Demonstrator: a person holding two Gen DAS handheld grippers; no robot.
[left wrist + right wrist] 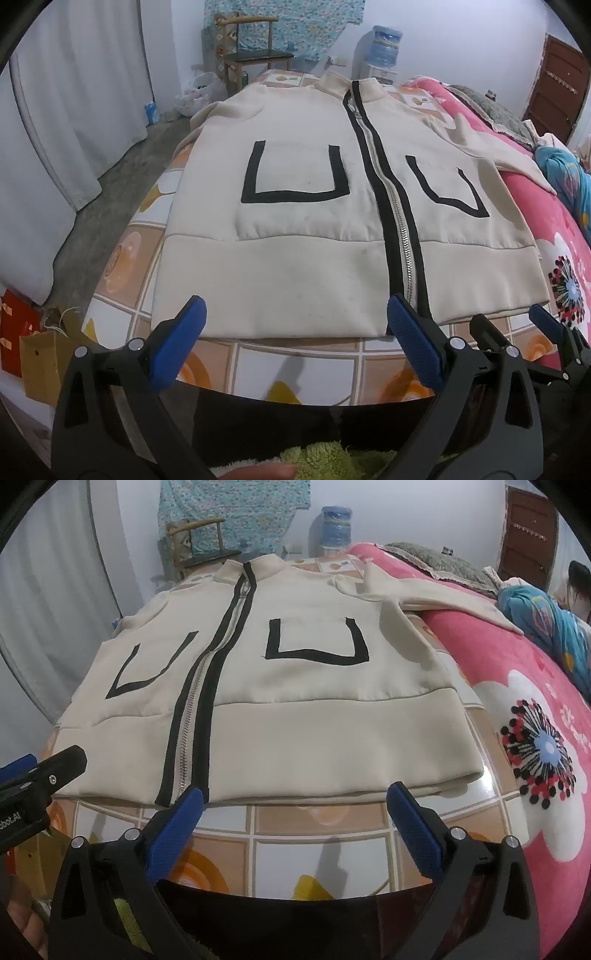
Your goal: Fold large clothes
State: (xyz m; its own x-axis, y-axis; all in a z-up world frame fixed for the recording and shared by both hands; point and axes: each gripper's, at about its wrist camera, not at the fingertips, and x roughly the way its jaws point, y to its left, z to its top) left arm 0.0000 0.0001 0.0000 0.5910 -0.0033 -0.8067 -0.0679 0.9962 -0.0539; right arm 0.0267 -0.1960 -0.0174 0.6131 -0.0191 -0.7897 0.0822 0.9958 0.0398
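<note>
Cream zip-front jacket [295,236] lies flat, front up, on a worktop [295,365] covered in an orange-and-white tile-print cloth. Zipper [400,236] closed, edged in black; a black U-shaped pocket outline on each front panel. Collar at the far end, hem toward the cameras. One sleeve [443,598] runs out sideways onto the pink floral blanket [535,701] — the other hangs off the opposite edge.

Left gripper [295,317] hovers just short of the hem, blue-padded fingers [181,339] spread wide, nothing between them. Right gripper [295,805] the same — fingers [413,827] fully apart, empty, near the hem beside the zipper's lower end. Neither touches the cloth.

Background: wooden chair [251,48], water dispenser bottle [386,44], white curtain [74,92], brown door [557,88]. A person lies at the far right in the right wrist view.
</note>
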